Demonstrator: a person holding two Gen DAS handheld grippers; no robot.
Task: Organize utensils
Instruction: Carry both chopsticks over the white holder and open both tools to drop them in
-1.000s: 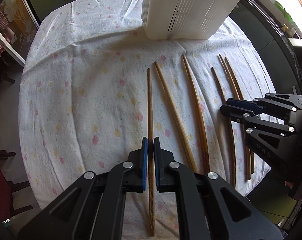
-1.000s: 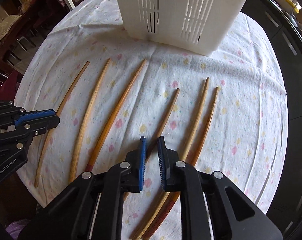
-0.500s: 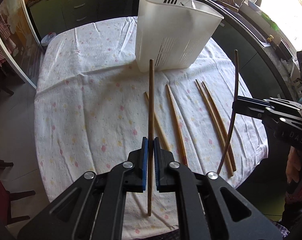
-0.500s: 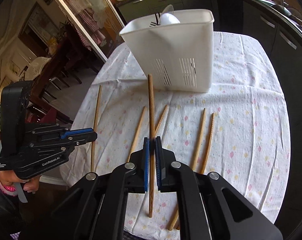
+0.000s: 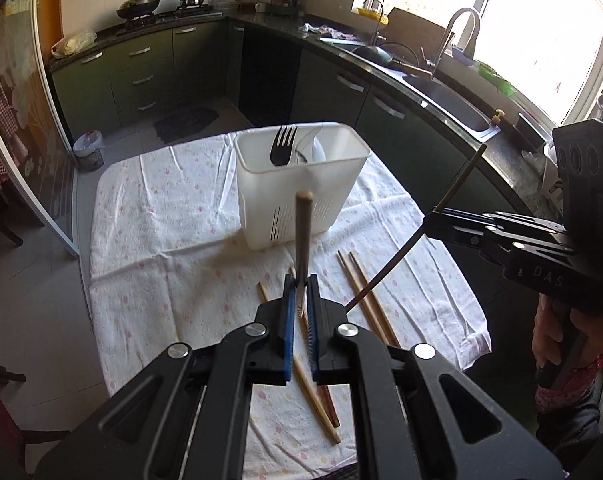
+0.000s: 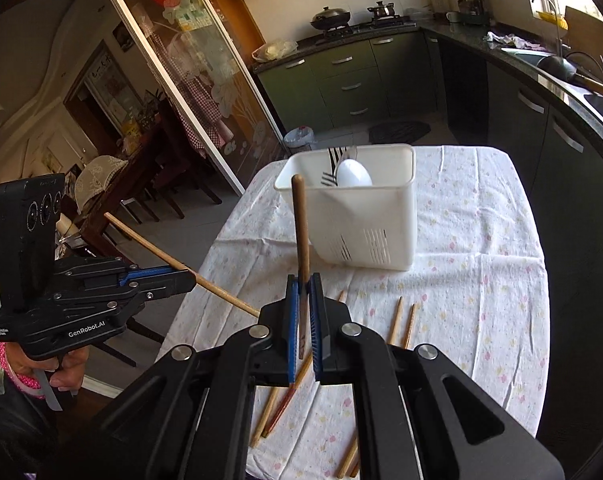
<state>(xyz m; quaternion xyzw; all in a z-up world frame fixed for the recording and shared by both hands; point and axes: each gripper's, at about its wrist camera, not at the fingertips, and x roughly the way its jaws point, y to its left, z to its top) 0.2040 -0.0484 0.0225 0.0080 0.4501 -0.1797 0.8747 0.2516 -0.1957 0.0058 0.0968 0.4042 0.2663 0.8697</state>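
My left gripper (image 5: pixel 299 312) is shut on a wooden chopstick (image 5: pixel 302 232) held high above the table, pointing toward the white utensil basket (image 5: pixel 301 208). My right gripper (image 6: pixel 303 314) is shut on another chopstick (image 6: pixel 300 224), also raised and aimed at the basket (image 6: pixel 365 232). Each gripper shows in the other's view: the right one (image 5: pixel 429 220) with its chopstick (image 5: pixel 453 196), the left one (image 6: pixel 187 278) with its chopstick (image 6: pixel 157 254). The basket holds a fork (image 5: pixel 282 150) and a white spoon (image 6: pixel 353 174). Several chopsticks (image 5: pixel 365 292) lie on the flowered tablecloth (image 5: pixel 161 240).
The round table stands in a kitchen with green cabinets (image 5: pixel 149 76) behind and a counter with a sink (image 5: pixel 453 100) to the right. A glass sliding door (image 6: pixel 189 80) and dining chairs are on the left. A small bin (image 5: pixel 88 148) stands on the floor.
Both grippers have closed on a chopstick each, lifted them off the cloth and risen well above the table, tilting the sticks up toward the basket.
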